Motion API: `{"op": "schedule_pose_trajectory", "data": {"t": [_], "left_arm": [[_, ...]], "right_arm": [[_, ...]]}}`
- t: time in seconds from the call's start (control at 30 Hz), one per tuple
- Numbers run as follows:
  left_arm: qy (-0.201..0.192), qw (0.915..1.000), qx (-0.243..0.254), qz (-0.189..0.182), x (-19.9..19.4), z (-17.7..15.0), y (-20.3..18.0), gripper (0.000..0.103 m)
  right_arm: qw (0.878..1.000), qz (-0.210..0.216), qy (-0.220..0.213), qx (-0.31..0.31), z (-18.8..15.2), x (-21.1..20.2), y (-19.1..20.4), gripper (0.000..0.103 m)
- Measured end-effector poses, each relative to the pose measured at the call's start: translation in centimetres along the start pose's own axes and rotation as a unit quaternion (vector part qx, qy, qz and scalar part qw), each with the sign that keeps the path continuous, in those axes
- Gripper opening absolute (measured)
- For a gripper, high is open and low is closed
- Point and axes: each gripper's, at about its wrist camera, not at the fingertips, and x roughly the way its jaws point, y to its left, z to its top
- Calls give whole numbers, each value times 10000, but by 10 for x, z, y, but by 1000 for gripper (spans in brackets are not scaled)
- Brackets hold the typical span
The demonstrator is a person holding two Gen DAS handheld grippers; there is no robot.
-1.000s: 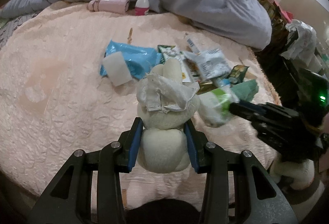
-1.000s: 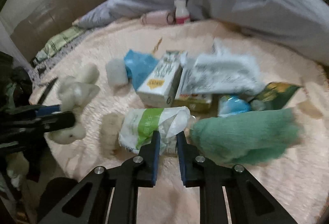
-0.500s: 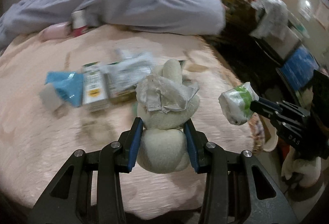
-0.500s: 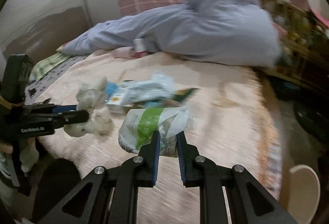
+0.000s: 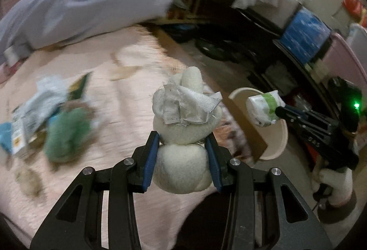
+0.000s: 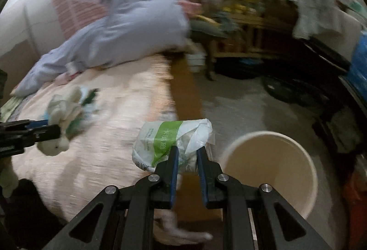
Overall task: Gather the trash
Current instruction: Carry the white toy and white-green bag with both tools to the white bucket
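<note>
My left gripper [image 5: 182, 146] is shut on a cream plush toy [image 5: 181, 167] with a crumpled silvery wrapper [image 5: 183, 108] draped over its head. It hangs above the right edge of the pink bed cover [image 5: 128, 94]. My right gripper [image 6: 185, 153] is shut on a white plastic bag with a green band [image 6: 165, 140]. That bag hangs just left of a round cream bin [image 6: 298, 181] on the floor beside the bed. In the left wrist view the bag [image 5: 263, 108] sits over the bin's rim [image 5: 277, 142]. More wrappers and a green cloth [image 5: 66, 133] lie on the bed.
A grey duvet [image 5: 87, 0] is heaped at the back of the bed. Cluttered shelves [image 6: 247, 18], a blue box [image 5: 302, 37] and dark objects line the far side of the grey floor [image 6: 240, 108]. A gloved hand [image 5: 332, 183] holds the right gripper.
Both grippers have swung right, away from the trash pile on the bed towards the bed's edge and the bin, each still carrying its item. The bin has come into view.
</note>
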Motion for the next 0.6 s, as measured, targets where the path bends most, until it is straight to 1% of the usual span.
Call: {"op": "schedule_pose_trajectory", "data": {"t": [0.13,0.23,0.33,0.47,0.5,0.57,0.6], "left_arm": [[211,9991,172,-330,30,10,-36,39],[368,9975,292,-534,53,17,-63,39],[474,9956,360,-726,71,23,-85,39],[476,9930,356,-1025,91,35,-107,40],[466,9918,338,-1145,97,39,-112,41],[425,9889,350,-1381,103,44,-121,47],[425,9868,346,-1525,107,46,-126,55]], "right_arm": [[9985,-389,124,369,-16,6,-47,15],[9949,-700,293,663,-31,16,-81,16],[9901,-835,452,1035,-47,27,-113,16],[9852,-906,583,1334,-63,36,-139,16],[9842,-936,590,1384,-65,36,-143,16],[9823,-984,612,1471,-68,39,-150,18],[9814,-1020,639,1496,-68,41,-153,27]]}}
